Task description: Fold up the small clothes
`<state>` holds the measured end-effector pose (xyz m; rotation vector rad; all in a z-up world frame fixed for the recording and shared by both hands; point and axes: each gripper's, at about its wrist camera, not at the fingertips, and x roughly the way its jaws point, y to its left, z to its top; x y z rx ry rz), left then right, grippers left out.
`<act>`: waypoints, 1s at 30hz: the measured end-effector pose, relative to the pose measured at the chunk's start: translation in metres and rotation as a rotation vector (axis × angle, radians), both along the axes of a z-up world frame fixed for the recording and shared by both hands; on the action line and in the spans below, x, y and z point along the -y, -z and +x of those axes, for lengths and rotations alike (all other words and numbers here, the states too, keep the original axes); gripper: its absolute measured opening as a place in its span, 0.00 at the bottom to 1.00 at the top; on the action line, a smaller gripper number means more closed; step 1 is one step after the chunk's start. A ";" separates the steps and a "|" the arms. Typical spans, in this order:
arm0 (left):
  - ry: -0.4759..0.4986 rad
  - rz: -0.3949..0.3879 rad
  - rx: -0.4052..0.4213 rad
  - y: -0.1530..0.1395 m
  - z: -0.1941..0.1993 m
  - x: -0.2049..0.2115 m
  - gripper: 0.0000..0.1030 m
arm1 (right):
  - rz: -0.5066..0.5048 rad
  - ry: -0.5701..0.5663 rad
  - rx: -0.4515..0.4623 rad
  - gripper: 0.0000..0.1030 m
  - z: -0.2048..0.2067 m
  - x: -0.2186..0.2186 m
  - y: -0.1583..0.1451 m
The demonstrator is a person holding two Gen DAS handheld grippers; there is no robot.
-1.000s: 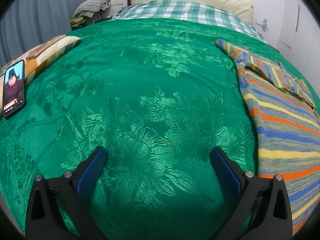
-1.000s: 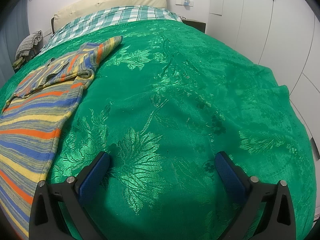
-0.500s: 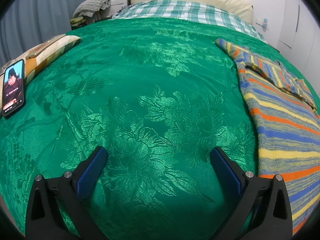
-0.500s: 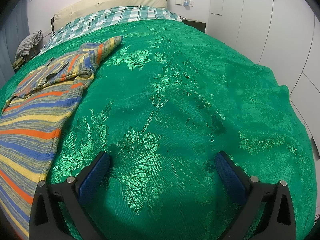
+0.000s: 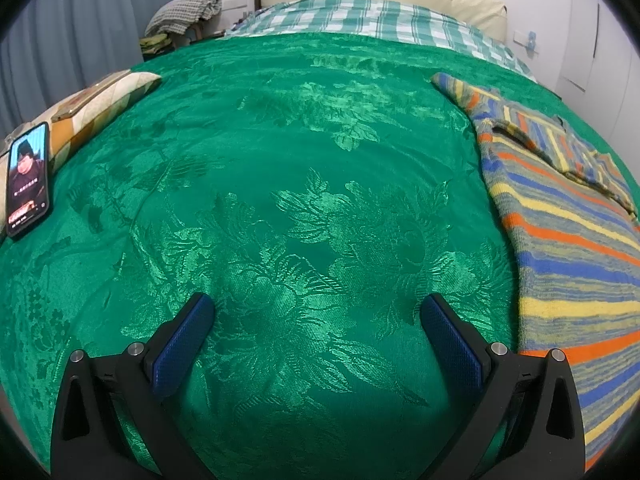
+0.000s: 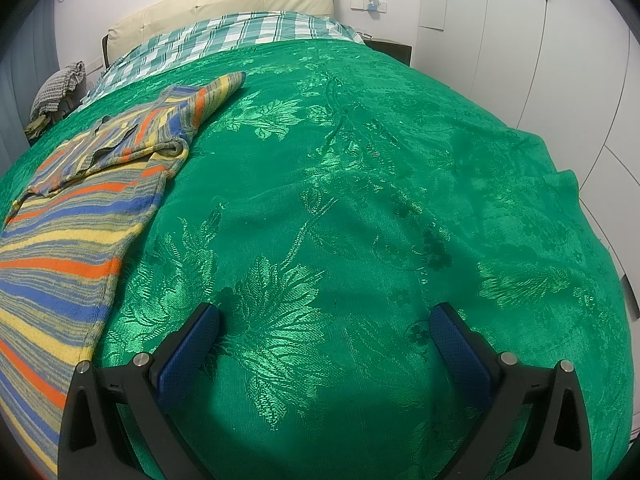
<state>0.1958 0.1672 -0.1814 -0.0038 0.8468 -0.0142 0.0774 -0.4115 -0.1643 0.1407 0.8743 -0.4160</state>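
From the left wrist, the left gripper [image 5: 316,312] hangs with its jaws spread wide and nothing between them, over the green bedspread [image 5: 280,184] of the bed. The striped garment [image 5: 568,248], knitted in blue, orange and yellow bands, lies flat along the right side of this view, its near edge just beside the right-hand finger; a phone [image 5: 28,178] lies well apart at the far left. The knit looks soft, limp and light, so it would likely sag and drape rather than hold a line when lifted, and the glossy bedspread beneath may let it slide. From the right wrist, the right gripper [image 6: 324,320] is likewise spread open and empty above bare bedspread [image 6: 400,160], with the striped garment [image 6: 68,248] lying to its left, a folded-over portion and a sleeve-like end at its far part. A sound hold, by my judgement, is the straight near side edge or a corner, pinching both layers of the hem so the cloth does not stretch.
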 end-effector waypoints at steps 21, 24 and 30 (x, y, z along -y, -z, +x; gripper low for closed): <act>-0.002 0.008 -0.002 -0.001 -0.002 0.000 1.00 | 0.000 0.000 0.001 1.00 0.001 0.000 0.000; -0.002 0.008 -0.001 -0.001 -0.002 0.000 1.00 | 0.000 0.000 0.001 1.00 0.000 0.000 0.000; -0.003 0.008 -0.001 -0.001 -0.002 0.000 1.00 | 0.000 0.000 0.001 1.00 0.000 0.000 0.000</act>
